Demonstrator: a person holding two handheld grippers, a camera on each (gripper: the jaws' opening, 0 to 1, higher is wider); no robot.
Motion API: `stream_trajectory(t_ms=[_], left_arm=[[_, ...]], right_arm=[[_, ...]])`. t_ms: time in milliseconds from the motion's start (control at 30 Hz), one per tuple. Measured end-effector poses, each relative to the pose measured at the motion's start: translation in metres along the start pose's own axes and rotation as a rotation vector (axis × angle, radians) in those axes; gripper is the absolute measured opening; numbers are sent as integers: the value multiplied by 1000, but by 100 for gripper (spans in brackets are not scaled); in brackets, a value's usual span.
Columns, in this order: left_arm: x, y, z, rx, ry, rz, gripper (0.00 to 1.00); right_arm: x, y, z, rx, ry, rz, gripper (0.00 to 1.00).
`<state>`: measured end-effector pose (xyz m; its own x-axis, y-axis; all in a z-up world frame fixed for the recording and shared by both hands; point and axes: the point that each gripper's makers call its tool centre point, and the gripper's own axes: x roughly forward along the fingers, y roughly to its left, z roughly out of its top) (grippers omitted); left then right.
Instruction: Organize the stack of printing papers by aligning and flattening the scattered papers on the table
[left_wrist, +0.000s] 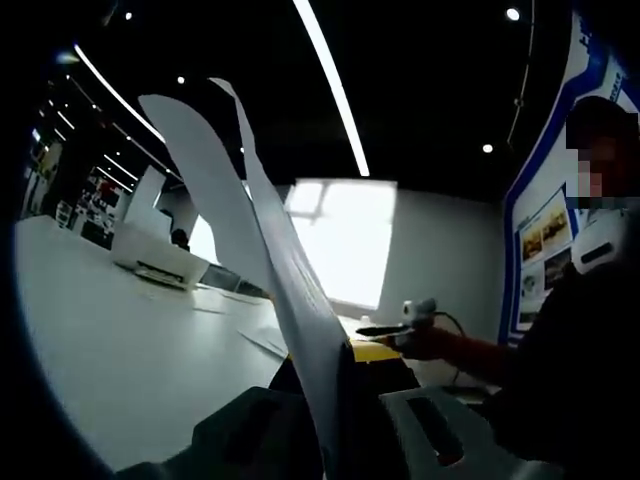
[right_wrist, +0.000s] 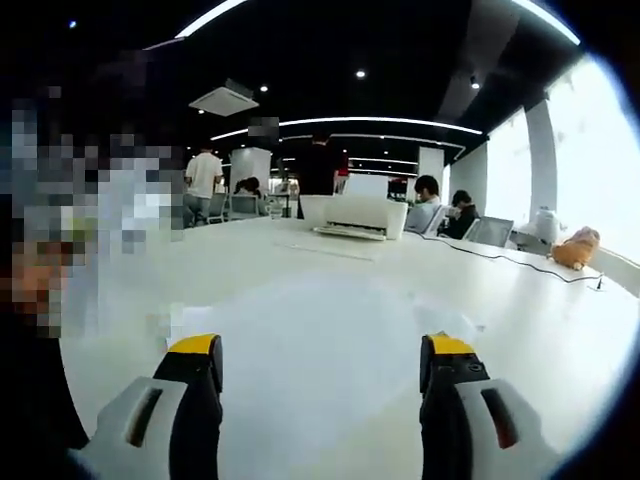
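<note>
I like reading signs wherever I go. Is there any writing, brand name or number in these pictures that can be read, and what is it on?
None can be read.
The blue and white wall poster in the left gripper view carries small pictures and a fragment of large lettering at its top, cut off and blurred.
The white printer on the table in the right gripper view shows no legible brand.

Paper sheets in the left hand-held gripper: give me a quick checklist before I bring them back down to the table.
1. Left hand-held gripper shut on paper sheets: ok.
2. Sheets aligned: not ok, upper ends splay apart.
3. Sheets flat: not ok, they curve upward.
4. Right hand-held gripper open and free to help: ok.
5. White table bare ahead of the right jaws: ok.
6. Loose sheets left near the printer: cannot tell.
</note>
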<state>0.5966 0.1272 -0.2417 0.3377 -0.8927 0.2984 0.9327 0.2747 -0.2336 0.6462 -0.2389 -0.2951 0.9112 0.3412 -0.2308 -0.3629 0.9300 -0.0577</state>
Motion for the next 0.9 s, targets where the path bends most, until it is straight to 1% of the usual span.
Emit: stream_trajectory(t_ms=[333,433,567,900], left_arm=[[1,-1,-2,5,9,-1,6],[1,-1,-2,4,10,-1,6],[1,-1,-3,4,12,-2,6],[1,-1,-3,3,15,-2,6]], right_arm=[[12,-4,1,0,14,9,76],[16,-10,-1,-16,31,3,76],[18,-18,0,0,29,-6,75],[29,-27,-3,1,59,-10,75]])
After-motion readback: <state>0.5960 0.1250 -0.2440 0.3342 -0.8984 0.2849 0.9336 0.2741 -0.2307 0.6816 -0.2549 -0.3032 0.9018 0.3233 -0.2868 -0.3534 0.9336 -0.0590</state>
